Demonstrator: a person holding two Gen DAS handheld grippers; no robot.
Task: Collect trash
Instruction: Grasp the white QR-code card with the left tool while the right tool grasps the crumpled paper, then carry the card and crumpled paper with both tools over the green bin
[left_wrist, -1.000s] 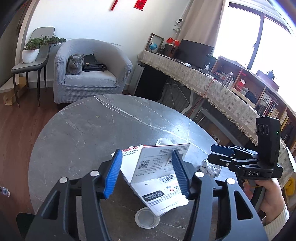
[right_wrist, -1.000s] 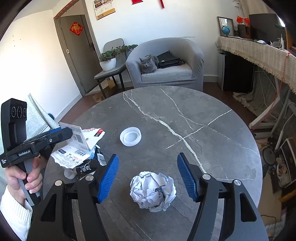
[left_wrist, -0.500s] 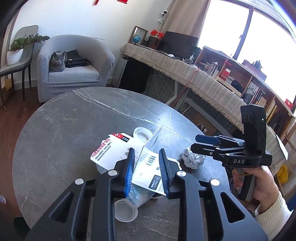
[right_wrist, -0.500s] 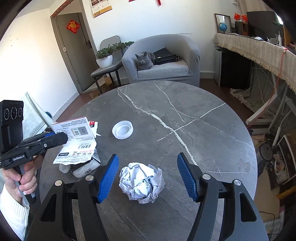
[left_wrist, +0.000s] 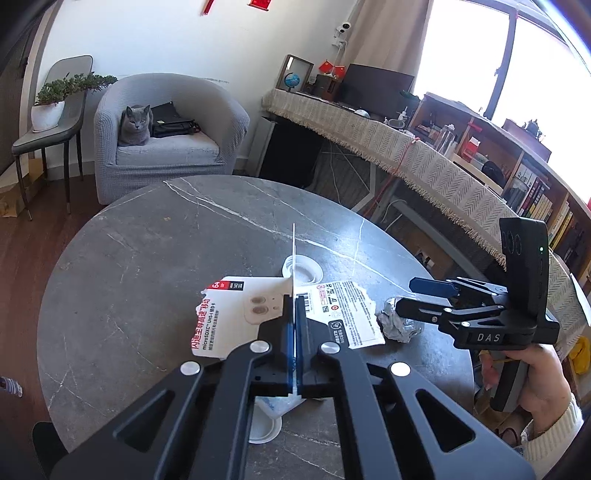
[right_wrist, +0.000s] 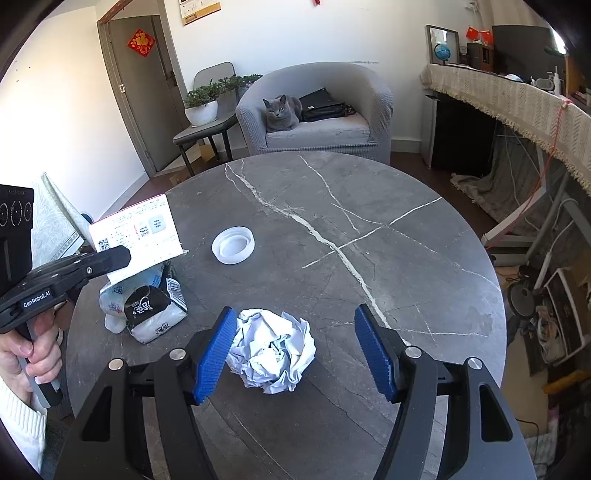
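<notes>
The left tool (left_wrist: 294, 354) is clenched on a torn microSD card package (left_wrist: 236, 317), gripping an upright flap of the card edge-on between its blue pads; in the right wrist view the same package (right_wrist: 138, 230) is seen held clear above the round marble tabletop (right_wrist: 369, 221); judged collected but not yet deposited, since no bin or bag for trash shows in either view. The right tool (right_wrist: 295, 350) is released, its jaws spread wide on either side of a crumpled paper ball (right_wrist: 271, 356) that rests on the tabletop; the left pad stands just beside the paper, whether touching cannot be told, and the right pad is apart from it; this item is judged next in hand, with only the closing of the jaws outstanding. Remaining on the tabletop: a white plastic lid (right_wrist: 233, 244) lying open side up, well apart from the ball; a crumpled snack wrapper (right_wrist: 151, 314) with black print beneath the held package; a second white lid (left_wrist: 264, 428) near the tabletop edge, partly hidden under the left tool. Assessment: one item secured, one about to be gripped, at least three untouched; the task stands at an early stage.
</notes>
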